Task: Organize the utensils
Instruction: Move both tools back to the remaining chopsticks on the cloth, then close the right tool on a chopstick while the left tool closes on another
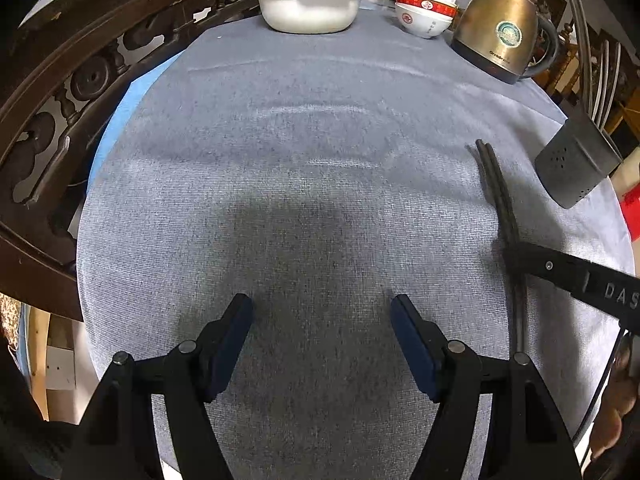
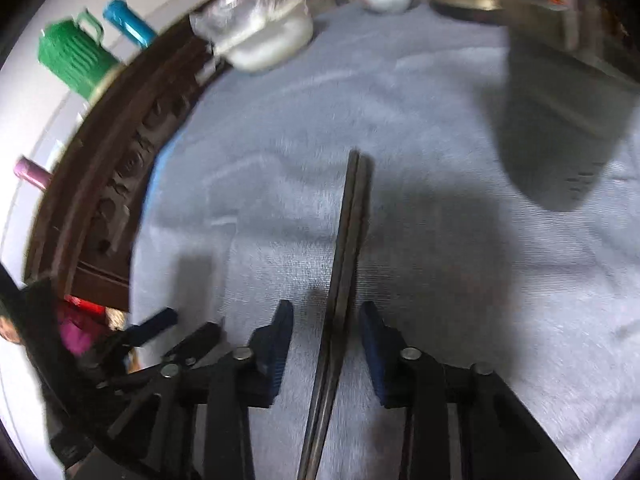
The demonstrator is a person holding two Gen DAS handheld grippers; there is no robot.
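Far left: carved dark wooden rail point(image 1: 60, 100) was noted along the edge of the worktop point(image 1: 320, 120), which was covered in grey cloth.

Near centre: left claw point(image 1: 322, 308) was held released above bare cloth, pads well apart, with nothing between them.

Far edge, left to right: white basin point(image 1: 308, 12) with clear plastic in it, stacked red-and-white bowls point(image 1: 424, 12), brass-coloured kettle point(image 1: 504, 28).

Right of centre: a pair of dark chopsticks point(image 1: 498, 188) was seen lying side by side on the cloth, running from near to far.

Right claw point(image 2: 326, 320) was set astride the chopsticks' near part. In the blurred right wrist view a gap was visible on each side of the pair, so the claw was recorded as released, not pressing.

Far right: a dark perforated holder point(image 1: 572, 164) was recorded just beside the chopsticks' far ends, not touching them.
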